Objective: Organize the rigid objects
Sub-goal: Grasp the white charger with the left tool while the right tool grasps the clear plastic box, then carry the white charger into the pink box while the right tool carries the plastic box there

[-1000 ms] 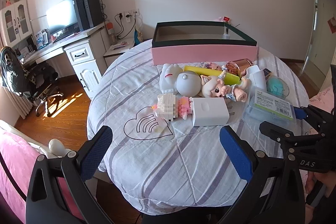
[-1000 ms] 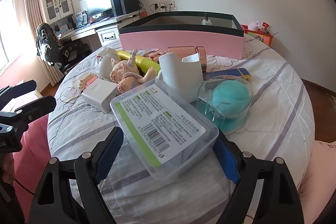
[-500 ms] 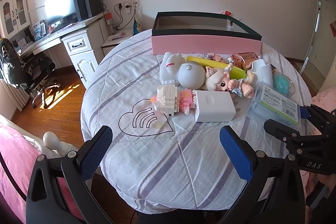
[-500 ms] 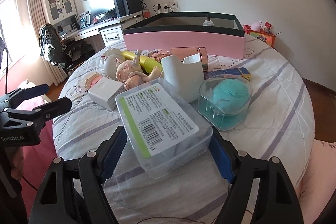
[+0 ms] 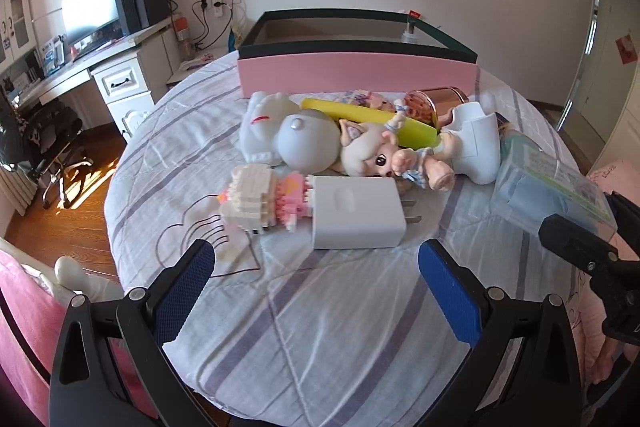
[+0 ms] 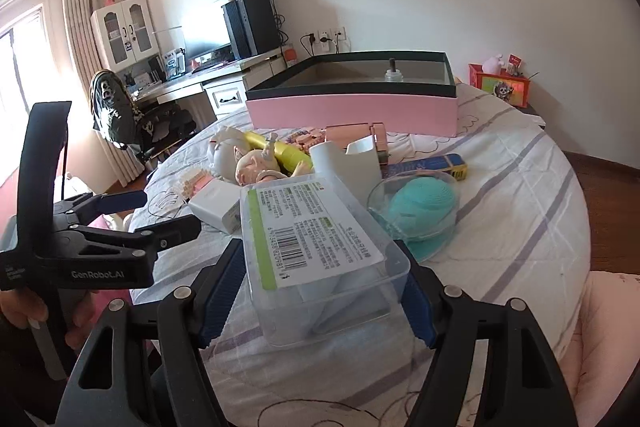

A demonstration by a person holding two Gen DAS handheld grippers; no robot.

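Straddling the clear plastic box (image 6: 320, 259), the right gripper (image 6: 316, 299) has just been closing its jaws, and its blue fingers (image 6: 218, 297) now sit against the box's two sides, grasping it; the box tilts up off the striped surface (image 6: 520, 211). Only the right wrist view shows the printed label on the lid, the teal brush in its clear dome (image 6: 420, 211) just behind the box, and a blue-and-yellow carton (image 6: 436, 165) lying further back. The left wrist view shows that same box (image 5: 556, 191) from the side, at the right edge. The left gripper (image 5: 316, 291) hangs with its fingers (image 5: 180, 291) released and wide apart, nothing between them, just short of the white charger (image 5: 356, 211). That view alone makes clear the block figure (image 5: 260, 203) touching the charger's left side and the pig doll (image 5: 384, 155) behind it. The pink box (image 5: 356, 75) stands open at the far side in both views.
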